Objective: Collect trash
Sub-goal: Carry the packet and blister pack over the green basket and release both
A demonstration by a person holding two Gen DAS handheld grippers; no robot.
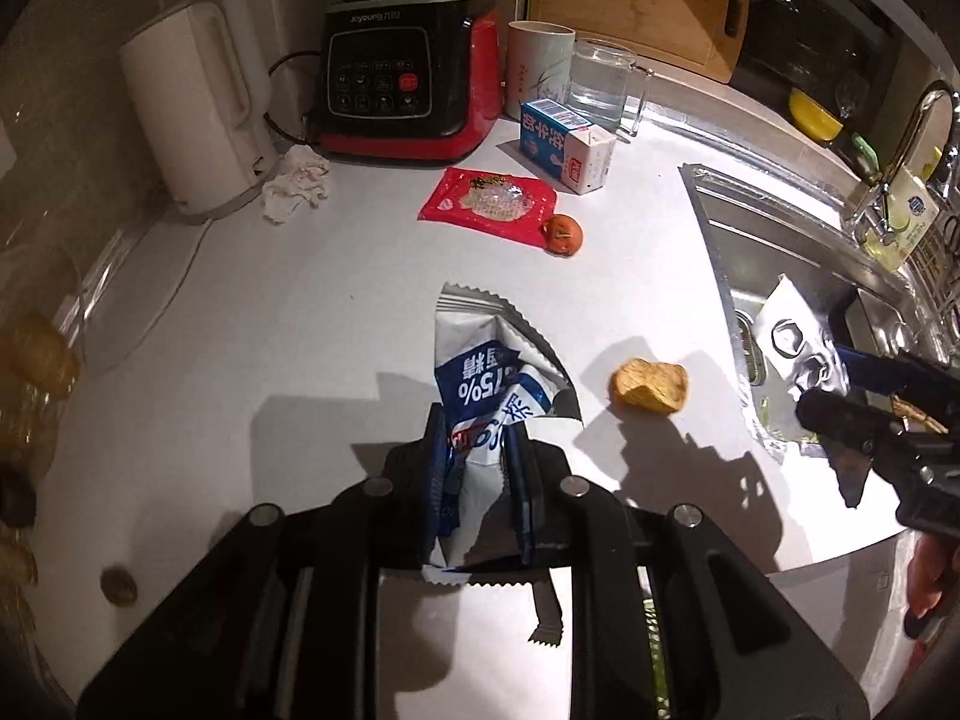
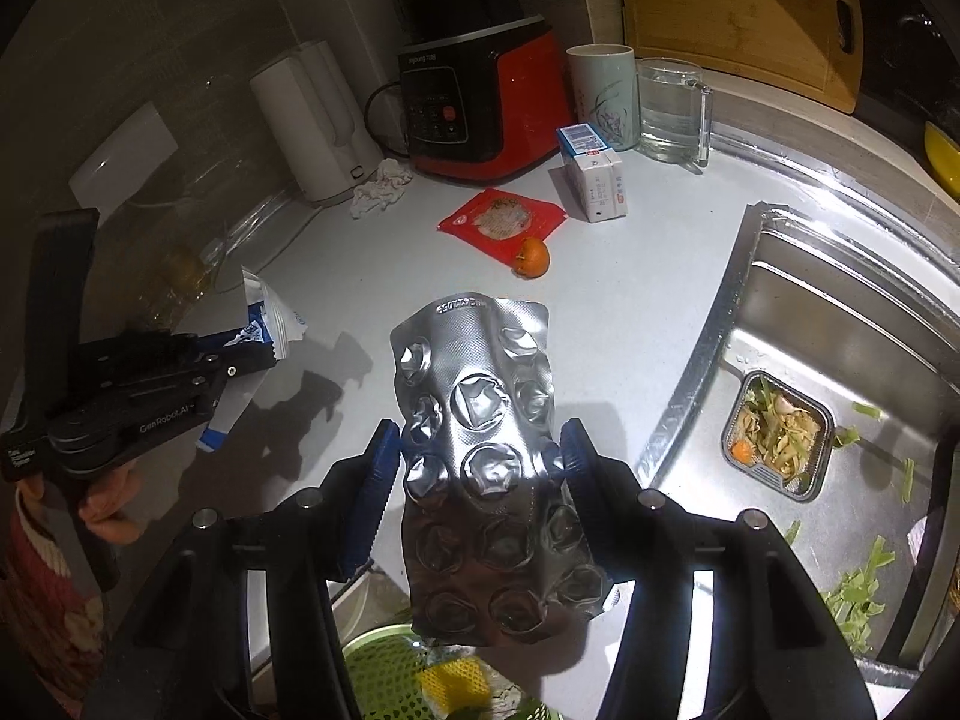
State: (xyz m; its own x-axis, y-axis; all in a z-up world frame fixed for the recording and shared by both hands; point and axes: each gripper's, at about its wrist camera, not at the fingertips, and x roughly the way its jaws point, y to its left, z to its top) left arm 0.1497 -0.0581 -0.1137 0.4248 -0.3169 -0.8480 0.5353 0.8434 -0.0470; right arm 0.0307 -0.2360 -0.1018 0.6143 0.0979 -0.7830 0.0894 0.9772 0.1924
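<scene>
The left gripper (image 1: 477,450), marked "GenRobot.AI", pinches a crumpled white-and-blue plastic wrapper (image 1: 486,384) printed "75%", lifted above the white countertop (image 1: 300,312). Behind stands a black-and-red "Joyoung" blender (image 1: 408,78). The right gripper (image 2: 480,456) clamps a silver foil blister sheet (image 2: 480,420) beside the steel sink (image 2: 840,330).

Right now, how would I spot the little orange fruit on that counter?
Find the red and black blender at the back of the white counter. In front of it lies a red snack packet; the small orange fruit touches its corner, the only round thing there.
</scene>
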